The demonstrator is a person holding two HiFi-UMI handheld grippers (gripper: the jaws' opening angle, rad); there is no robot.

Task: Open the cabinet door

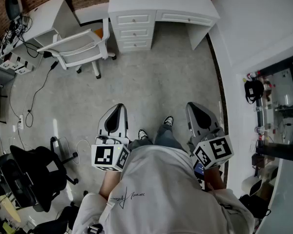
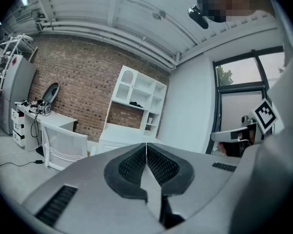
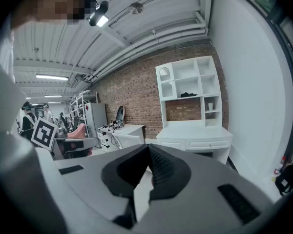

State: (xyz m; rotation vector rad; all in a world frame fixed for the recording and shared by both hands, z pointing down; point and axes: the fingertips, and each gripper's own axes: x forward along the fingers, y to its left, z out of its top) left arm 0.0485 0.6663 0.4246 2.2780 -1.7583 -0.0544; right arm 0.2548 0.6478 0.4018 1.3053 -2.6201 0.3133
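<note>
A white desk unit with drawers stands far ahead across the grey floor. Its hutch has open shelves and a small arched door at the upper left; the hutch also shows in the left gripper view. My left gripper and right gripper are held close to my body, well short of the unit. Both point roughly level toward it. The left gripper's jaws meet with nothing between them. The right gripper's jaws are likewise shut and empty.
A white chair stands left of the desk unit, beside a white side table with cables. A black office chair is at lower left. A white wall and a dark shelf run along the right.
</note>
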